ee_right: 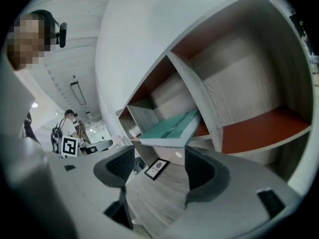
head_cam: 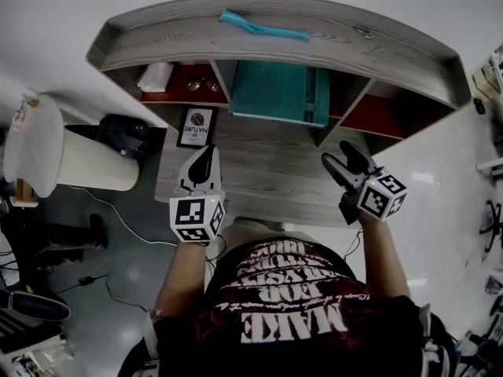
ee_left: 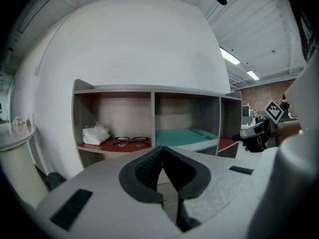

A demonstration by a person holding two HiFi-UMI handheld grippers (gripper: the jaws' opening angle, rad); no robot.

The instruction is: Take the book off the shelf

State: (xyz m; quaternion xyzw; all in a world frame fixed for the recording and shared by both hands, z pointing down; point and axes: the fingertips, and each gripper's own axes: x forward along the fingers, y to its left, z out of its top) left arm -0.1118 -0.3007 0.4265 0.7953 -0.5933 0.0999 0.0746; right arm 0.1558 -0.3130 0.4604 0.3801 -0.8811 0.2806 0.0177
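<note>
The book (head_cam: 279, 91) has not been touched yet. It lies flat in the middle compartment of the shelf (head_cam: 393, 61), which stands along the far edge of the desk (head_cam: 267, 183), and its near edge juts out past the shelf's front. The right gripper (head_cam: 338, 157) hovers over the desk's right side with its jaws spread wide and nothing between them. Its own view is rolled, with the book's protruding corner ahead and above the gap. The left gripper (head_cam: 206, 154) sits over the desk's left side with its jaws pressed together on nothing, so as it stands it can neither pinch nor cradle. The main risk, as I judge it, is a shallow bite: jaws that close only on the overhanging cover or a few pages would let the book sag, fan open or slide free once it clears the compartment floor. If it drops it would land toward the small framed card (head_cam: 196, 126), which lies on the desk just in front of the shelf's left compartment. A tilted approach could also knock a jaw against the divider beside the book, or push the book deeper in. The glasses (ee_left: 130, 141) and white tissue (ee_left: 95, 133) in the left compartment are separated from the book by a wall and look safe — unless the whole shelf gets jolted.
</note>
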